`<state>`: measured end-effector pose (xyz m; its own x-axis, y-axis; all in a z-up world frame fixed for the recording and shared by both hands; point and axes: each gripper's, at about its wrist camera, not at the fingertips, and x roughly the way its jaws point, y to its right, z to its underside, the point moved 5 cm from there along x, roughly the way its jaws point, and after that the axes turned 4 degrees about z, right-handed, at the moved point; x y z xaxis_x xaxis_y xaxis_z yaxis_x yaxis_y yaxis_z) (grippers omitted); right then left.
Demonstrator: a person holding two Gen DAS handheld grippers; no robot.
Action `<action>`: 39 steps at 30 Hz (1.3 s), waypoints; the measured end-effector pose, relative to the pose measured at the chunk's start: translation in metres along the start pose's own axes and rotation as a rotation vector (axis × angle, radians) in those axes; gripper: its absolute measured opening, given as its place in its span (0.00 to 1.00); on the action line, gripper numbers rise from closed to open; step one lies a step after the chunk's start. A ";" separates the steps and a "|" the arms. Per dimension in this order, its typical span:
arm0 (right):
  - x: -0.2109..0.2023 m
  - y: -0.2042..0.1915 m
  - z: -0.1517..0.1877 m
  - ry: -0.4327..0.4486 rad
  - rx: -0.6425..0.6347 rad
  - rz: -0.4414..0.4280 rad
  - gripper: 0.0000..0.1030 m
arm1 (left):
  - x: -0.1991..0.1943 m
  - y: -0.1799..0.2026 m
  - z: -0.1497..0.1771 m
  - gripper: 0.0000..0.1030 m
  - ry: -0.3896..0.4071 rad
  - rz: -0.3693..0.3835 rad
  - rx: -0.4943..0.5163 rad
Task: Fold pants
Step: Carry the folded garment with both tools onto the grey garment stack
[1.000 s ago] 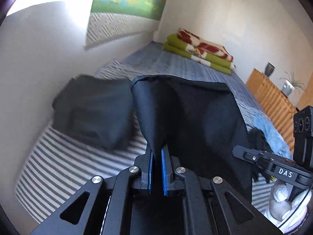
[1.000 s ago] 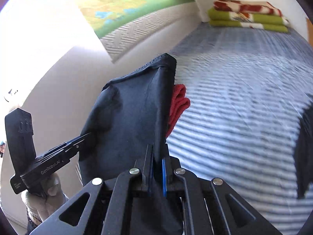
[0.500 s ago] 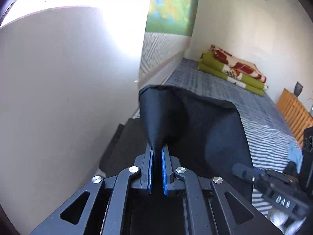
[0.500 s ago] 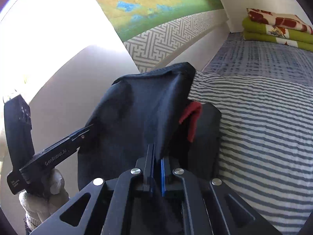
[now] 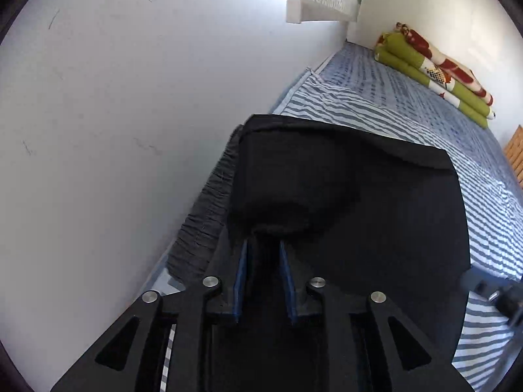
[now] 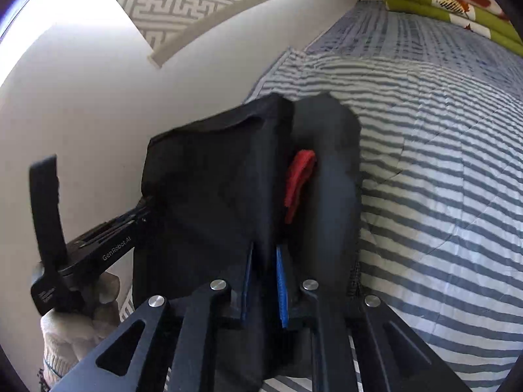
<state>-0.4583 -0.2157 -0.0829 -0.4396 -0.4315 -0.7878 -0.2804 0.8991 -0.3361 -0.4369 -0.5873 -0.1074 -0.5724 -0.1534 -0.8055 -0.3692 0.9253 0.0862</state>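
The folded black pants [image 5: 359, 212] lie against the white wall on a pile of folded clothes at the bed's edge. My left gripper [image 5: 262, 245] is open, its blue pads spread, with the pants' near edge loose between them. In the right wrist view the same pants [image 6: 212, 196] fill the middle. My right gripper [image 6: 264, 248] is open too, cloth still lying in the gap. The left gripper [image 6: 143, 210] reaches the pants' left edge, held by a gloved hand [image 6: 72, 336]. Under the pants sit a dark grey garment [image 6: 333, 163] and a red cloth [image 6: 299, 176].
The white wall [image 5: 114, 130] stands close on the left. The striped bed sheet [image 6: 441, 196] stretches away to the right. A folded green and red blanket [image 5: 434, 72] lies at the bed's far end, and wooden furniture [image 5: 514, 160] shows at the right edge.
Both grippers carried the pants toward the wall and lowered them onto the pile. The gap between each gripper's pads has widened, so the cloth is no longer pinched.
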 end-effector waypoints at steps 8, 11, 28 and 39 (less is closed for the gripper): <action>-0.032 0.001 -0.018 0.043 -0.019 -0.101 0.22 | 0.002 -0.004 -0.025 0.34 -0.003 0.088 -0.053; -0.010 -0.003 -0.018 -0.003 -0.032 -0.107 0.31 | 0.011 -0.011 -0.029 0.39 -0.006 0.116 -0.089; -0.029 -0.027 -0.022 0.079 -0.064 -0.179 0.10 | -0.054 0.039 -0.023 0.03 0.160 0.082 0.078; 0.034 0.018 -0.030 -0.081 0.029 0.015 0.14 | 0.024 0.058 -0.053 0.25 0.018 -0.077 0.108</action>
<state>-0.5040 -0.2166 -0.0999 -0.3728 -0.4118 -0.8316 -0.2493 0.9076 -0.3377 -0.5109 -0.5560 -0.0901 -0.5589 -0.2307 -0.7965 -0.3320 0.9424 -0.0400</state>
